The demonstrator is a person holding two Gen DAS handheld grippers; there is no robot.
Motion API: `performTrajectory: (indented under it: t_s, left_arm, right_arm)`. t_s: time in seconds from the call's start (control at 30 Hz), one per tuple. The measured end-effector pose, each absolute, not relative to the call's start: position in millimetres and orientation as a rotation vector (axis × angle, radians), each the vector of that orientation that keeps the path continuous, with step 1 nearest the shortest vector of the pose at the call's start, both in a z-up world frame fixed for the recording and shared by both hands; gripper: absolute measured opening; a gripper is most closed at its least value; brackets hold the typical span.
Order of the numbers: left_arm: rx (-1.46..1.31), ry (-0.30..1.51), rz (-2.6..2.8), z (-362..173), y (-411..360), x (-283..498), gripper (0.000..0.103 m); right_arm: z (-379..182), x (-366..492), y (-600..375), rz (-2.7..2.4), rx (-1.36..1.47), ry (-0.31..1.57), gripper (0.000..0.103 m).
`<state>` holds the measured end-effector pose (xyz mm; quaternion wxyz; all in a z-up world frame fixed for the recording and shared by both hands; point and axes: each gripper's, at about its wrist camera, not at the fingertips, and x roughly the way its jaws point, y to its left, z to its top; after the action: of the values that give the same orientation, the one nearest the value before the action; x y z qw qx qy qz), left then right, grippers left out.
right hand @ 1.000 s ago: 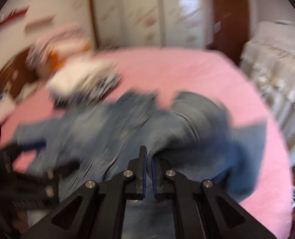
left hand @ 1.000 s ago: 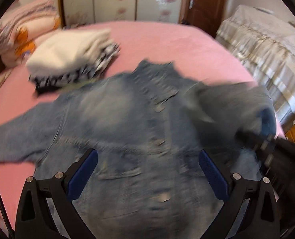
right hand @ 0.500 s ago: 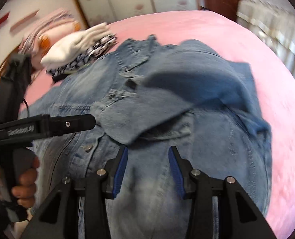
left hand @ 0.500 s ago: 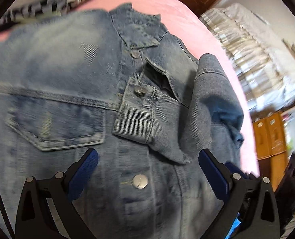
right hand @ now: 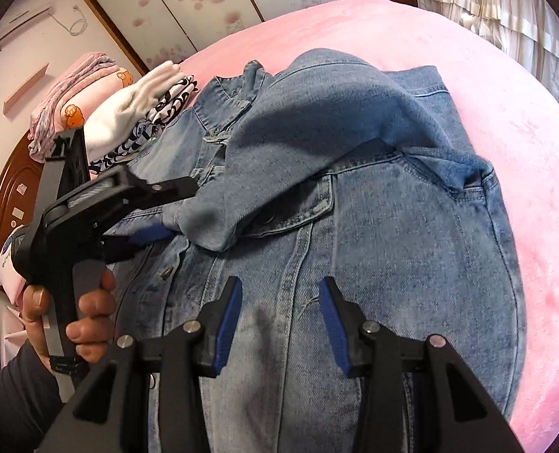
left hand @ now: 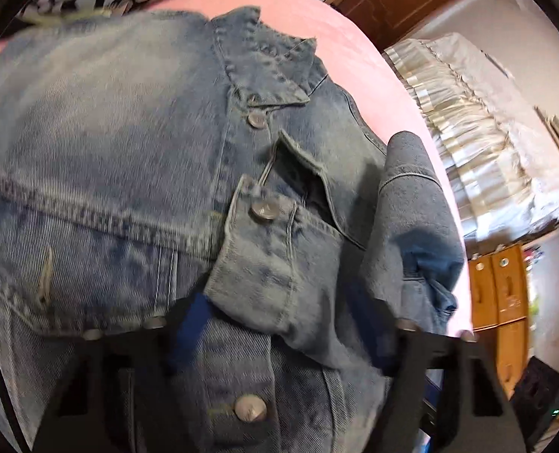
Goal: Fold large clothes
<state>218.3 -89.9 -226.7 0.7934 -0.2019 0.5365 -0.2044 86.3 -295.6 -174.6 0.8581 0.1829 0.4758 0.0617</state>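
A blue denim jacket (right hand: pixel 373 226) lies front side up on the pink bed (right hand: pixel 524 132). Its right sleeve (right hand: pixel 317 124) is folded across the chest, with the cuff (left hand: pixel 272 260) at the button placket. My left gripper (right hand: pixel 170 211) is open, with one finger above and one below the cuff edge; in the left wrist view the gripper (left hand: pixel 283 324) is blurred. My right gripper (right hand: pixel 279 313) is open and empty, hovering over the jacket's lower front.
A stack of folded clothes (right hand: pixel 136 113), white on top of black-and-white, lies beyond the jacket's collar. Pink bedding (right hand: pixel 76 90) is piled at the wooden headboard (right hand: pixel 4 196). A draped cream cover (left hand: pixel 487 132) and wooden cabinet (left hand: pixel 502 290) stand right of the bed.
The right gripper opened, let go of the sleeve on the chest and drew back. The left gripper moved in close, its open fingers now at the cuff.
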Motion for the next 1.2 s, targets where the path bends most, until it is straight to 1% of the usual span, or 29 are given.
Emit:
performTrajectory:
  t_s: [0.03, 0.07, 0.1, 0.13, 0.2, 0.27, 0.43, 0.47, 0.5, 0.57, 0.67, 0.73, 0.83, 0.87, 0.93, 0.97, 1.0, 1.03, 1.07, 1.13, 1.17, 1.2]
  left_arm:
    - [-0.429, 1.151, -0.442, -226.7, -92.2, 221.1, 0.05]
    - [-0.425, 1.152, -0.439, -227.6, -94.2, 223.8, 0.037]
    - [-0.412, 1.153, -0.426, -228.0, -94.2, 225.6, 0.03]
    - [-0.397, 1.15, -0.416, -227.0, -93.7, 226.1, 0.026]
    - [-0.358, 1.13, -0.421, -218.4, -101.4, 228.1, 0.021]
    - [-0.303, 1.09, -0.438, -202.2, -111.7, 230.7, 0.019]
    - [-0.2, 0.943, -0.504, -131.8, -142.2, 241.0, 0.018]
    - [-0.197, 0.915, -0.517, -118.1, -145.7, 243.8, 0.018]
    - [-0.193, 0.887, -0.526, -103.7, -148.8, 247.0, 0.018]
    - [-0.174, 0.822, -0.534, -72.3, -148.9, 253.0, 0.018]
    - [-0.157, 0.72, -0.513, -36.1, -125.3, 255.9, 0.018]
    - [-0.153, 0.679, -0.475, -26.6, -105.4, 254.1, 0.018]
    - [-0.133, 0.712, -0.399, -48.7, -72.9, 253.4, 0.019]
    - [-0.116, 0.749, -0.362, -66.6, -62.5, 254.1, 0.02]
    - [-0.074, 0.877, -0.287, -117.0, -42.9, 254.1, 0.022]
    - [-0.072, 0.962, -0.276, -145.3, -33.3, 255.6, 0.026]
    - [-0.086, 1.038, -0.272, -170.0, -24.7, 256.0, 0.03]
    - [-0.112, 1.123, -0.261, -195.7, -15.1, 256.6, 0.03]
    - [-0.149, 1.161, -0.271, -210.6, -7.6, 255.7, 0.031]
    - [-0.237, 1.115, -0.316, -213.2, 4.9, 252.1, 0.035]
    - [-0.277, 1.117, -0.332, -210.8, 6.9, 254.4, 0.045]
    - [-0.32, 1.119, -0.353, -208.2, 6.9, 257.5, 0.061]
  right_arm:
    - [-175.1, 86.1, -296.7, 0.128, 0.39, 0.999, 0.043]
    - [-175.4, 86.1, -297.0, 0.129, 0.393, 0.998, 0.043]
    - [-176.0, 85.9, -297.0, 0.129, 0.395, 0.998, 0.043]
    - [-176.4, 85.8, -297.2, 0.128, 0.394, 0.998, 0.043]
    - [-177.2, 85.6, -298.0, 0.122, 0.391, 1.001, 0.043]
    - [-177.1, 84.2, -300.6, 0.105, 0.384, 1.001, 0.043]
    - [-170.0, 79.9, -319.0, 0.002, 0.334, 0.97, 0.043]
    - [-166.6, 79.3, -327.2, -0.048, 0.316, 0.952, 0.044]
    - [-163.2, 79.1, -335.5, -0.09, 0.302, 0.934, 0.047]
    - [-157.1, 79.8, -351.1, -0.161, 0.284, 0.905, 0.053]
    - [-149.0, 81.9, -373.9, -0.214, 0.295, 0.876, 0.053]
    - [-145.8, 81.7, -384.3, -0.222, 0.31, 0.864, 0.053]
    - [-146.6, 83.9, -391.4, -0.221, 0.301, 0.869, 0.053]
    - [-148.7, 85.8, -392.3, -0.217, 0.294, 0.877, 0.053]
    - [-154.5, 88.1, -391.3, -0.206, 0.28, 0.9, 0.054]
    - [-157.3, 89.5, -389.2, -0.199, 0.271, 0.91, 0.054]
    - [-160.8, 89.9, -384.7, -0.193, 0.259, 0.922, 0.054]
    - [-165.4, 91.8, -383.6, -0.185, 0.237, 0.94, 0.054]
    - [-168.3, 91.1, -380.2, -0.181, 0.219, 0.951, 0.054]
    - [-172.6, 95.0, -379.4, -0.175, 0.179, 0.975, 0.055]
    - [-173.8, 97.4, -379.4, -0.179, 0.154, 0.985, 0.055]
    - [-174.8, 100.1, -380.4, -0.186, 0.124, 0.992, 0.055]
